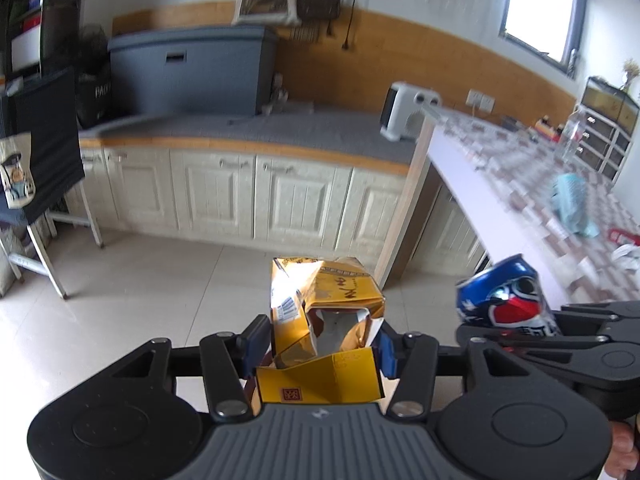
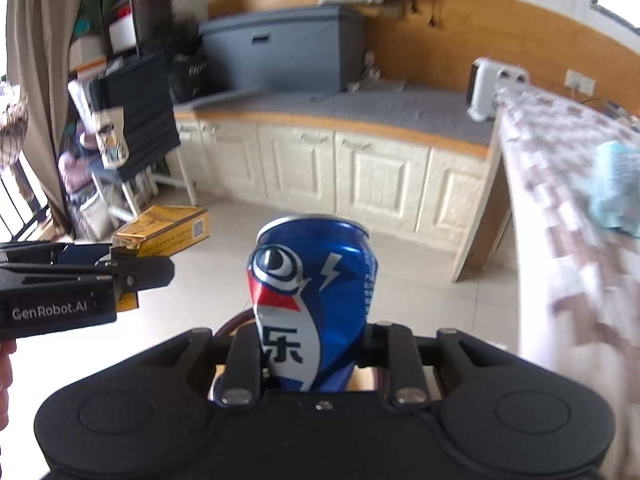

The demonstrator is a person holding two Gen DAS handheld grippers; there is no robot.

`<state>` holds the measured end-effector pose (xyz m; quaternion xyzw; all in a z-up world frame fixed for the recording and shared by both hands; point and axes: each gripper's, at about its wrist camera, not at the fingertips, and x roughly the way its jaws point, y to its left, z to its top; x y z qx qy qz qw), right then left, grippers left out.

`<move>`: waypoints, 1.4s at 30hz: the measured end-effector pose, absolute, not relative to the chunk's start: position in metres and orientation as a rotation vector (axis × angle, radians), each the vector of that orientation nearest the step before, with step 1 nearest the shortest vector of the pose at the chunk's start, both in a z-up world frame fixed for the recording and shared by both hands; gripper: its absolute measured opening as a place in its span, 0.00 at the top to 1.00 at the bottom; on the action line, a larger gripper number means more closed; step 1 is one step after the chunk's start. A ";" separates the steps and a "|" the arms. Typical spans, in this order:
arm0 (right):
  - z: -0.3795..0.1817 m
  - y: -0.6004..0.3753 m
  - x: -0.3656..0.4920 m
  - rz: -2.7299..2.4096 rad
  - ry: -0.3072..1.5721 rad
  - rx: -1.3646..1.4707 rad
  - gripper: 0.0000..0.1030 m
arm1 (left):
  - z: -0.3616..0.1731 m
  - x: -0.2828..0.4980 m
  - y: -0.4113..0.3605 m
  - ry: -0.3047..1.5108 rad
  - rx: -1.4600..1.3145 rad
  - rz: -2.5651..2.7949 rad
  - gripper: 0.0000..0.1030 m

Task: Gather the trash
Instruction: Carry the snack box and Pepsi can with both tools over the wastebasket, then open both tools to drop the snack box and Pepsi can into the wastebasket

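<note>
A crushed yellow carton [image 1: 326, 320] sits clamped between the fingers [image 1: 256, 340] of my left gripper [image 1: 320, 346], held in the air above the pale tiled floor [image 1: 160, 280]. To its right, my right gripper [image 2: 312, 354] has its fingers [image 2: 244, 364] pressed against a dented blue cola can [image 2: 312, 300], also held off the floor and just beside the near edge of the table [image 1: 500, 216].

On that table, covered in a patterned cloth, lie a crumpled light-blue wrapper [image 1: 572, 204], a red scrap [image 1: 624, 235] and a bit of white paper [image 1: 628, 258], with a clear plastic bottle [image 1: 572, 136] standing farther along. A white heater [image 1: 408, 110] stands at the table's far end on a grey-topped run of cream cabinets [image 1: 240, 200], where a large grey storage box [image 1: 188, 68] also rests. At far left a dark cloth [image 1: 44, 136] hangs over a white-legged stand.

My left wrist view shows the carton's torn open face and the can [image 1: 508, 300] only from its side, with the right gripper [image 1: 568, 330] edge-on. My right wrist view shows the can's printed front, the left gripper [image 2: 132, 276] side-on at left with the carton [image 2: 164, 228] jutting past it, and the wrapper [image 2: 616, 188] blurred on the table [image 2: 560, 264] at right; the bottle and red scrap fall outside it.
</note>
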<state>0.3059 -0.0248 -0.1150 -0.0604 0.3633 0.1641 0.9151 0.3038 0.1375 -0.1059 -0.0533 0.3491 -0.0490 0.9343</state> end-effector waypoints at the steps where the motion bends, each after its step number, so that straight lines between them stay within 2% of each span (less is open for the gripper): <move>1: -0.121 -0.021 0.312 0.343 0.767 -0.126 0.76 | -0.111 0.309 0.140 0.732 -0.113 -0.100 0.47; 9: -0.178 0.006 0.365 0.353 0.927 -0.119 0.76 | -0.161 0.346 0.146 0.882 -0.117 -0.101 0.47; 24: -0.273 -0.002 0.392 0.311 1.160 -0.032 0.75 | -0.250 0.385 0.132 1.093 -0.038 -0.107 0.47; 36: -0.284 0.000 0.393 0.295 1.213 -0.061 0.75 | -0.294 0.392 0.135 1.197 -0.049 -0.108 0.47; 42: -0.287 -0.002 0.399 0.292 1.234 -0.043 0.71 | -0.300 0.393 0.136 1.208 -0.053 -0.103 0.47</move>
